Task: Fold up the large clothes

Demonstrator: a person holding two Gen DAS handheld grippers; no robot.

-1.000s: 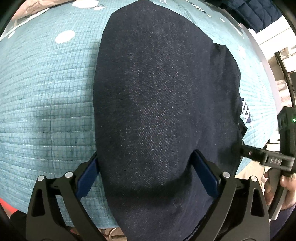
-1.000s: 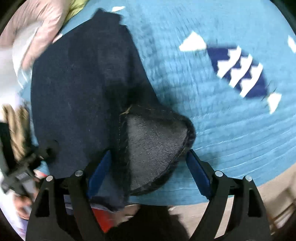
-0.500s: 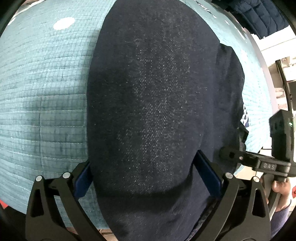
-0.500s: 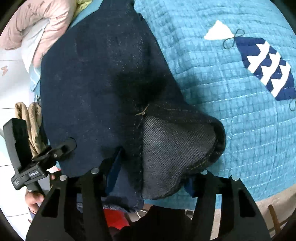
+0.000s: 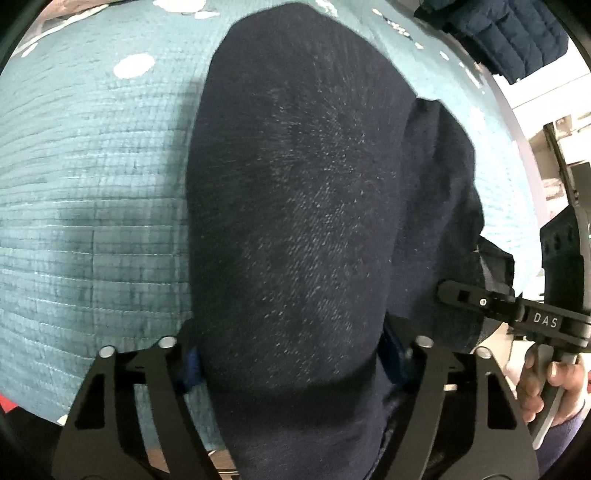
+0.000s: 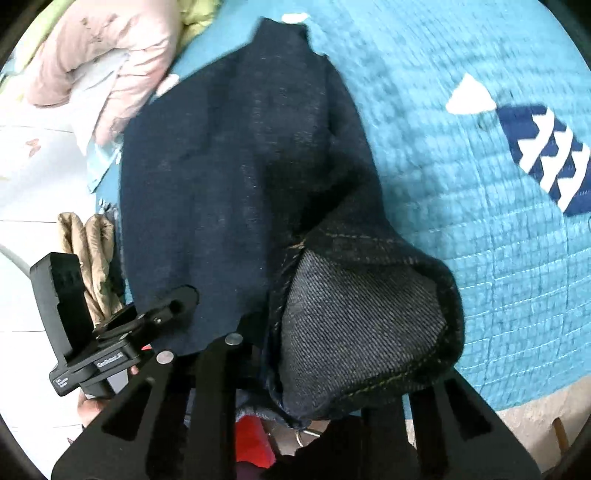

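Dark navy jeans [image 5: 295, 206] lie lengthwise on a teal quilted bedspread [image 5: 92, 192], reaching away from me. My left gripper [image 5: 291, 354] is closed on the near end of the denim, which drapes over and hides its fingertips. In the right wrist view the jeans [image 6: 229, 177] show a turned-over hem with paler inner denim [image 6: 354, 325]. My right gripper [image 6: 306, 373] is shut on that near edge, its tips buried in cloth. Each gripper appears in the other's view, the right one [image 5: 491, 306] and the left one [image 6: 147, 314], both at the denim's edge.
The teal bedspread [image 6: 461, 206] carries a navy and white fish pattern [image 6: 546, 155]. Pink and green bedding [image 6: 96, 62] is bunched at the far left. A navy puffer jacket [image 5: 509, 33] hangs at the far right. A beige garment [image 6: 88, 251] lies off the bed's left side.
Both grippers' jaws have narrowed onto the near end of the jeans. The right wrist view has swung and settled, with the turned-over hem now larger and closer.
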